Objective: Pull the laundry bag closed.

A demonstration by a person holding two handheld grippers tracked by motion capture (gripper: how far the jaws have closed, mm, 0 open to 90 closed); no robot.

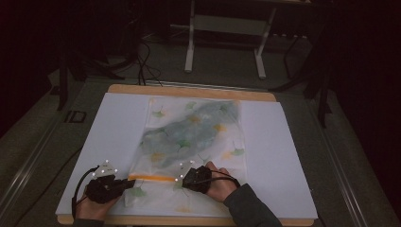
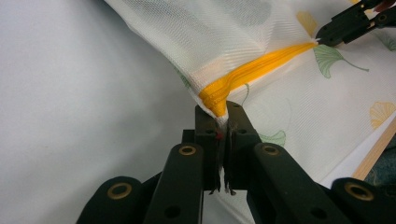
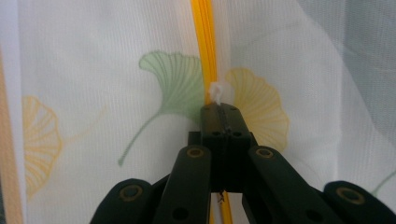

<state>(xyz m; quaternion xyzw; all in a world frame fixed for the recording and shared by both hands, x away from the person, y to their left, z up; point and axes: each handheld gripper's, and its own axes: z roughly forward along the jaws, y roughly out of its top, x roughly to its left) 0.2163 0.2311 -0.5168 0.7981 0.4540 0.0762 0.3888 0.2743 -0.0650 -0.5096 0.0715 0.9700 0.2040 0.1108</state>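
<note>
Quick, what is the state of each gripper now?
Left gripper: closed on the mesh bag corner.
Right gripper: closed on the zipper pull.

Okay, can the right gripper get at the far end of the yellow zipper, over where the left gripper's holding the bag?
Probably yes. The yellow zipper lies uncovered between the right gripper and the left gripper, which pinches the mesh bag corner, so only that last bit looks blocked.

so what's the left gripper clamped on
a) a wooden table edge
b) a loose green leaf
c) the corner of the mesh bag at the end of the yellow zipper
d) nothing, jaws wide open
c: in the left gripper view the left gripper has its jaws shut on the corner of the mesh bag, right where the yellow zipper ends.
</note>
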